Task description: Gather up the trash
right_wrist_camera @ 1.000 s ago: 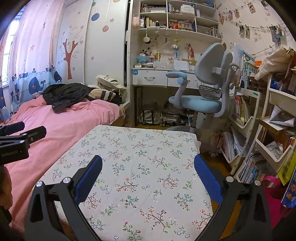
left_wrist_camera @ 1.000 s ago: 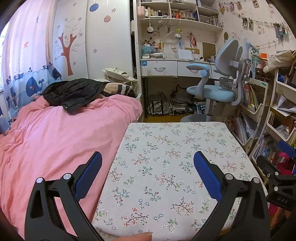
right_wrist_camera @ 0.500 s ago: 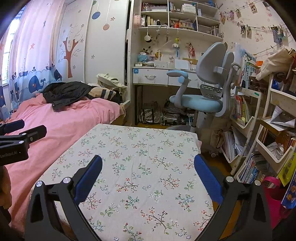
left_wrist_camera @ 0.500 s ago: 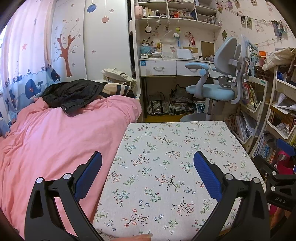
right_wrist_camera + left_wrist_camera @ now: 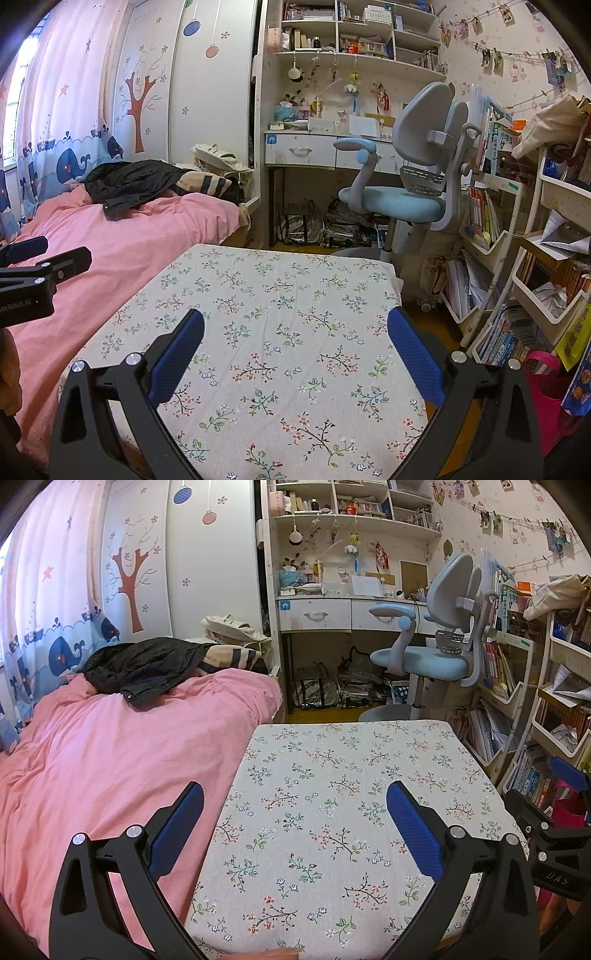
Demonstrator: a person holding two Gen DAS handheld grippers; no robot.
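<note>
Floral cloth covers the worktop (image 5: 343, 805), and no trash shows on it, so nothing can be said of its look. Both the left gripper (image 5: 295, 823) and the right gripper (image 5: 295, 347) hover above the worktop, jaws spread and empty. Best to scan beside the worktop before reaching.

Left tongs (image 5: 294, 818), right tongs (image 5: 295, 338): black triangular-cutout arms, blue textured pads (image 5: 413, 834), silver screws, white lettering.
</note>
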